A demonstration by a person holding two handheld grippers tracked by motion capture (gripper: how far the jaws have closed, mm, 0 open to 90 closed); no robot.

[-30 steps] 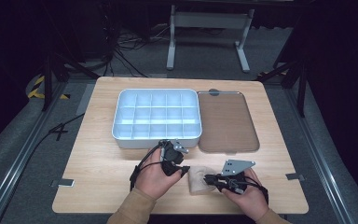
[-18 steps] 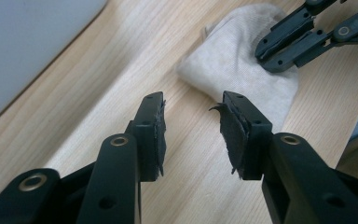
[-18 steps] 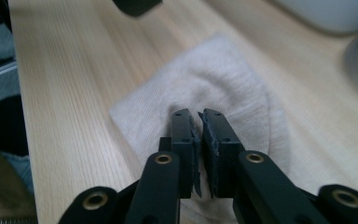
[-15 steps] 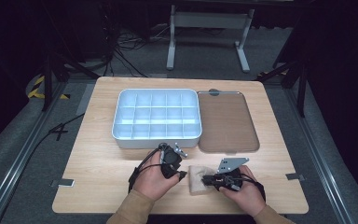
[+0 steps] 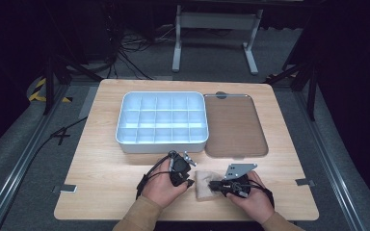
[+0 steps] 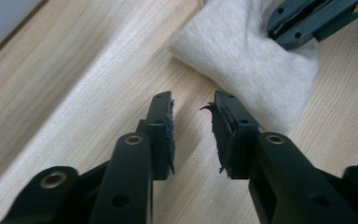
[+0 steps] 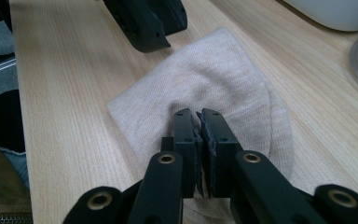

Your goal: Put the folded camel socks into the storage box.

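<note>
A small folded beige cloth lies on the wooden table near its front edge. My right gripper lies over the cloth's right side with its jaws shut, and fabric puckers up around the tips. Just left of the cloth, my left gripper is open. Its jaws hover over bare wood, a little short of the cloth's near corner. In the right gripper view the left gripper sits beyond the cloth. The left gripper view has the right gripper resting on the cloth.
A white box with several compartments stands at the table's middle back. A flat brown lid lies to its right. Both hands rest close to the front edge. Dark floor, cables and a stand lie beyond the table.
The right gripper has slid left onto the cloth. The left gripper has barely shifted.
</note>
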